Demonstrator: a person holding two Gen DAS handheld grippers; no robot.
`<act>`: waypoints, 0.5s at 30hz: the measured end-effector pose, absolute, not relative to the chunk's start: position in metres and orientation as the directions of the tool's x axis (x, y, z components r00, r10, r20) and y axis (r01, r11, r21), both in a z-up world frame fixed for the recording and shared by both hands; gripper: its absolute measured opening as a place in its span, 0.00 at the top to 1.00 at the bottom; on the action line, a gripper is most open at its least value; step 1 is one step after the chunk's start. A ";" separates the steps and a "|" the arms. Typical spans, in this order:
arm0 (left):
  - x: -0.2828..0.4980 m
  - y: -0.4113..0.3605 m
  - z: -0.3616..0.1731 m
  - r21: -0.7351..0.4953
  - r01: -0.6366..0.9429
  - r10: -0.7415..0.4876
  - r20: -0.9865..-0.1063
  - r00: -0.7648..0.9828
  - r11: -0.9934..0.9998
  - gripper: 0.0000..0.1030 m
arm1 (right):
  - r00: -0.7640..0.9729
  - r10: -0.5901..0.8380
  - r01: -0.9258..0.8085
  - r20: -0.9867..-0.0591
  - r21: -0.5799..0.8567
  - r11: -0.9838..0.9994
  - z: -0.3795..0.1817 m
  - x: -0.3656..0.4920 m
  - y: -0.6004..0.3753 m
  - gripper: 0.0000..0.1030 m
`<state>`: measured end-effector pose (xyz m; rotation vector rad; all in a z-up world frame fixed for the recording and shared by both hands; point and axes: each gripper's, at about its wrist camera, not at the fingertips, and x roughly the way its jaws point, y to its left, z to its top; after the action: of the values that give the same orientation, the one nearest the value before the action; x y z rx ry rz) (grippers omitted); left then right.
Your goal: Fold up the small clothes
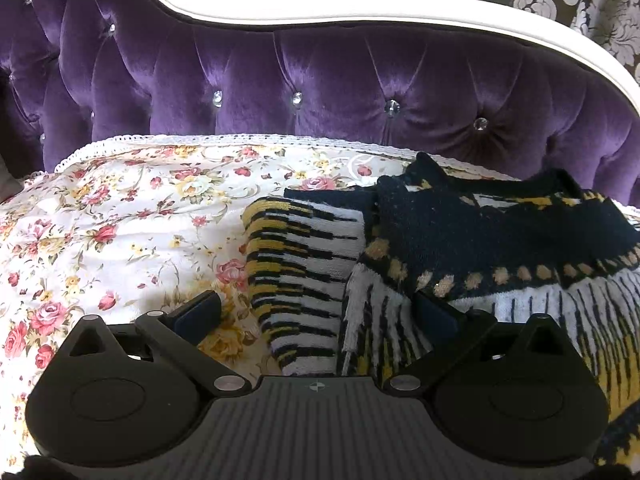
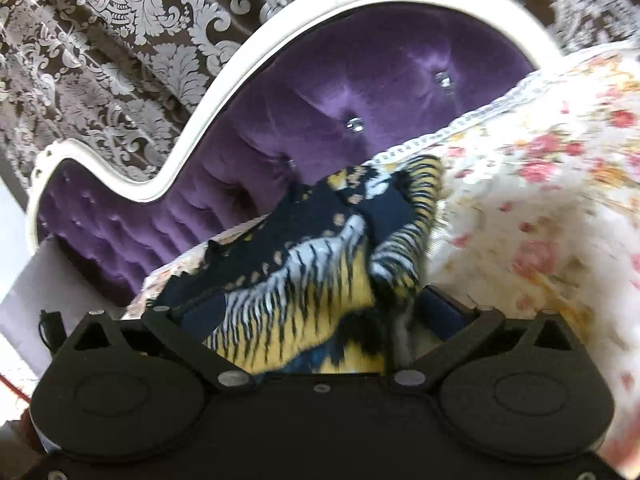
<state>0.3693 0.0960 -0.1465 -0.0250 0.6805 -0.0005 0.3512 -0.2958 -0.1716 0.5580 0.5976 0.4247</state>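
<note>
No words, brand names, labels or numbers can be read in either view. The one sign is a small round mark, quartered into light and dark segments with short ticks at its sides, moulded on the ribbed grey plate of the left gripper's body point(image 1: 318, 387), at lower centre of the left wrist view. The matching spot on the right gripper's body point(image 2: 320, 389), lower centre of the right wrist view, shows only a pale blurred dot; whether it is the same mark cannot be told.
</note>
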 end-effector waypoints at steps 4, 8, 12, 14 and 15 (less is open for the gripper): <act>0.369 0.096 -0.146 -0.025 -0.008 -0.010 -0.627 0.779 1.000 0.00 | 0.715 0.568 -0.254 -0.408 0.606 0.754 -0.173 0.371 -0.297 0.00; 0.369 0.096 -0.147 -0.020 -0.008 -0.007 -0.626 0.780 1.000 0.00 | 0.704 0.586 -0.284 -0.400 0.597 0.750 -0.174 0.379 -0.295 0.00; 0.370 0.096 -0.147 -0.014 -0.009 -0.001 -0.624 0.781 1.000 0.00 | 0.714 0.579 -0.295 -0.393 0.582 0.758 -0.175 0.375 -0.292 0.00; 0.370 0.095 -0.147 -0.013 -0.011 0.001 -0.622 0.783 1.000 0.00 | 0.716 0.586 -0.300 -0.380 0.590 0.749 -0.176 0.374 -0.295 0.00; 0.370 0.096 -0.147 -0.014 -0.011 0.000 -0.622 0.783 1.000 0.00 | 0.716 0.586 -0.299 -0.379 0.591 0.749 -0.177 0.374 -0.296 0.00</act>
<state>0.3702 0.0956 -0.1473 -0.0168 0.6711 0.0059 0.3740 -0.2958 -0.1766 0.5251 0.5877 0.5156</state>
